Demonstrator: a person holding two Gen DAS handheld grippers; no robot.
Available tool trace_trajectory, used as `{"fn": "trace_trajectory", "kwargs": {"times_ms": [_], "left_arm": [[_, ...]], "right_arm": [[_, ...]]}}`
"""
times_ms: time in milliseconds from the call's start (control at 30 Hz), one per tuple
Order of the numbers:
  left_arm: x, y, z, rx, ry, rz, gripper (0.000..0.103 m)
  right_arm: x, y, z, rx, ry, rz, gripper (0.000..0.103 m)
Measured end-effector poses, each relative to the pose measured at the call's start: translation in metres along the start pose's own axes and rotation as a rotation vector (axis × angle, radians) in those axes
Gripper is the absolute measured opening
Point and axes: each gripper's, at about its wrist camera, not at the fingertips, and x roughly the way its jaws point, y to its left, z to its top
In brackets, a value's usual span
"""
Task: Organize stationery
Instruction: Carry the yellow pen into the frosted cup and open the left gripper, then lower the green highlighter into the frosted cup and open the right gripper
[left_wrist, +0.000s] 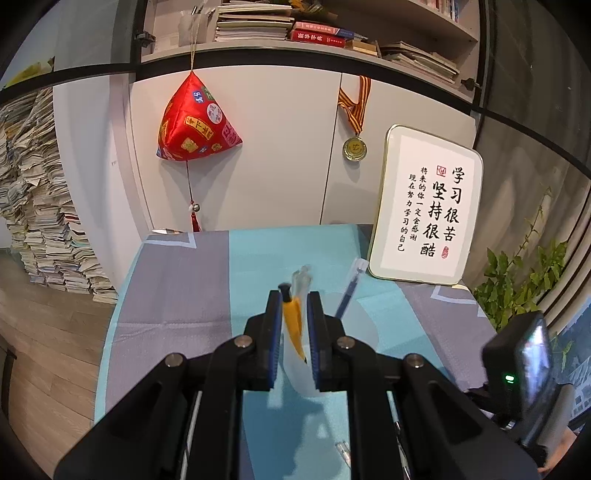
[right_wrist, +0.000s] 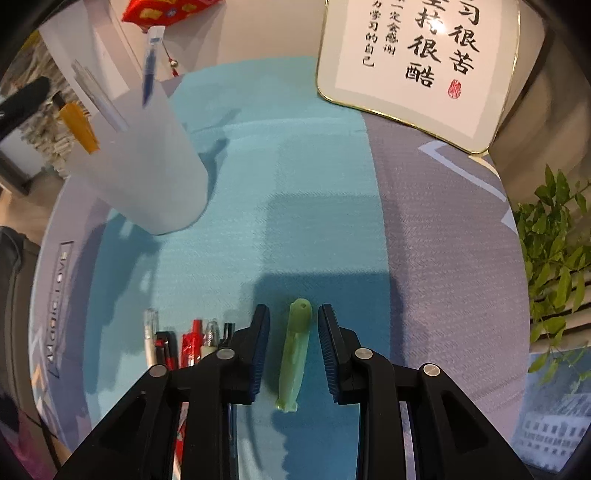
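While your left gripper (left_wrist: 291, 325) clamps the cup's (right_wrist: 147, 162) rim, lower your right gripper (right_wrist: 290, 345), its jaws apart, squarely astride the green pen (right_wrist: 293, 358) lying on the near cloth (right_wrist: 314, 184), then squeeze.

One frosted cup (right_wrist: 147, 177) off to the upper left of the right gripper, with three pens in it: one blue (right_wrist: 150, 70), one clear (right_wrist: 98, 94), one orange (right_wrist: 79, 127). One green pen (right_wrist: 294, 356) between its jaws. About five more pens (right_wrist: 188, 345) just left of it.
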Motion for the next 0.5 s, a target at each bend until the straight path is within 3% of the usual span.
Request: {"fn": "trace_trajectory", "kwargs": {"times_ms": [100,267,500], "left_arm": [[-0.009,0.005,-0.002,-0.019,-0.012,-0.005,0.012],[-0.029,0.016,-0.008,-0.05,-0.037,-0.019,0.012],[-0.048,0.028,-0.028,-0.044,-0.022,0.004,0.015]], "right_arm": [[0.002,0.003,0.0,-0.015,-0.003,-0.027,0.014],[-0.024,0.007,-0.002,-0.013,-0.077,-0.002,0.014],[-0.094,0.025,0.016,-0.036,-0.267,0.095,0.014]]}}
